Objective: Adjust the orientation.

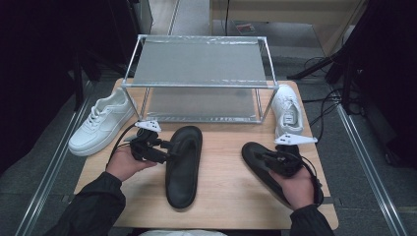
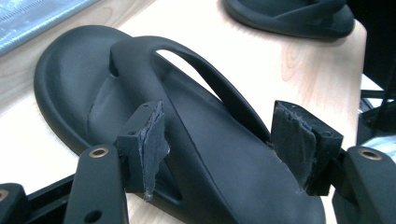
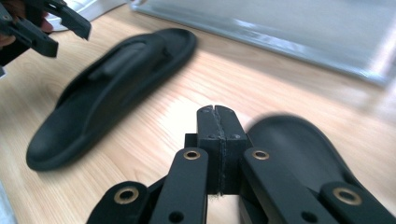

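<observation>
Left gripper point(image 2: 217, 140) open, jaws straddling a black flip-flop's strap point(image 2: 196, 70); right gripper point(image 3: 218, 116) closed empty, apparently above the second flip-flop point(image 3: 299, 149).

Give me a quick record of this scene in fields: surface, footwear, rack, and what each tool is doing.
surface: wooden table
left sandal: black, flat on the table, left of centre
right sandal: black, under the right hand
sneakers: white, one each side of the rack
rack: metal, two shelves, at the back
left tool: open over the left sandal's strap
right tool: shut, holding nothing
</observation>
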